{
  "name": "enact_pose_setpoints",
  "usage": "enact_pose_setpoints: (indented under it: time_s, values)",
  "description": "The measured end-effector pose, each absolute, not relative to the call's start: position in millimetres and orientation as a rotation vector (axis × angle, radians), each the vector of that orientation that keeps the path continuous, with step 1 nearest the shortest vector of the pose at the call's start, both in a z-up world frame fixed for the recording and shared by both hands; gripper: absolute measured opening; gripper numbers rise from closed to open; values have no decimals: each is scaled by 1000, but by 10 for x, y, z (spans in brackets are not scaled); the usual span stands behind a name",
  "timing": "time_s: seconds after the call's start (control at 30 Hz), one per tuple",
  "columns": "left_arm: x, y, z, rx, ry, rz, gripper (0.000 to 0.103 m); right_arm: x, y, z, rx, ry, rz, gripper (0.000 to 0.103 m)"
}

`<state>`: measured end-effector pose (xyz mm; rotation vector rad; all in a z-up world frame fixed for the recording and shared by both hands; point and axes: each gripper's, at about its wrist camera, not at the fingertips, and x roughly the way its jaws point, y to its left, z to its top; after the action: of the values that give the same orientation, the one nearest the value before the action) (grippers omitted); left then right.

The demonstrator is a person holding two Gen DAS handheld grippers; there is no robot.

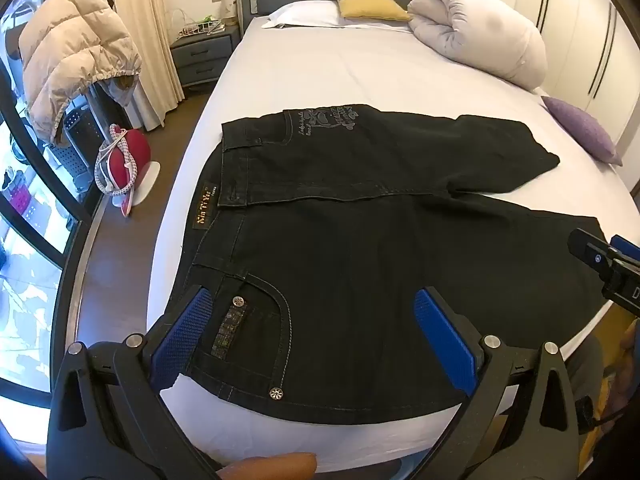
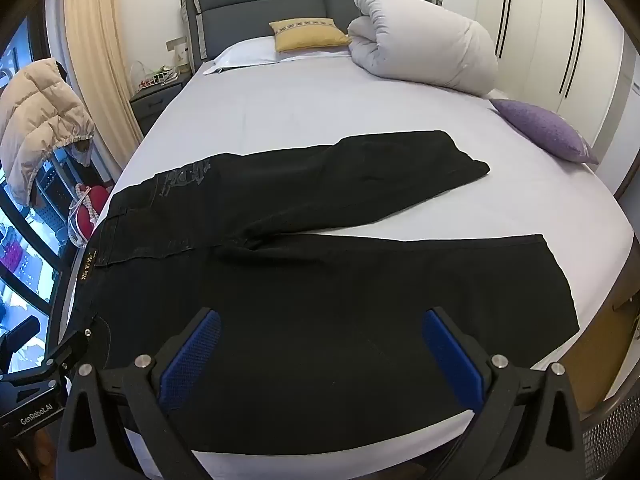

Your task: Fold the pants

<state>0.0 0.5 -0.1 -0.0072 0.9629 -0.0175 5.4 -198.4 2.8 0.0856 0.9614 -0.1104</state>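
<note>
Black pants [image 1: 360, 220] lie flat on the white bed [image 1: 320, 72], waist at the left, both legs spread apart toward the right. My left gripper [image 1: 316, 312] hangs open above the near pocket by the waist, its blue pads [image 1: 184, 332] wide apart with nothing held. In the right wrist view the same pants [image 2: 320, 280] fill the near half of the bed [image 2: 320, 104]. My right gripper [image 2: 320, 332] is open over the near leg, clear of the cloth. The right gripper's body shows at the right edge of the left wrist view.
A rolled white duvet [image 2: 424, 48], a yellow cushion [image 2: 308, 34] and a purple cushion [image 2: 548, 128] sit at the head and far side. A beige puffer jacket [image 1: 72, 60], a red bag [image 1: 128, 156] and a nightstand [image 1: 204, 56] stand left of the bed.
</note>
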Motion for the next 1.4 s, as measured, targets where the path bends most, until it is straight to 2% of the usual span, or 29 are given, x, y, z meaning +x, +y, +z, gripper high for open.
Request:
enact_pose_setpoints:
  time_s: [1.4]
  values:
    - [-20, -18, -6, -5, 970, -24, 103, 12, -1941, -6, 77, 974, -110, 103]
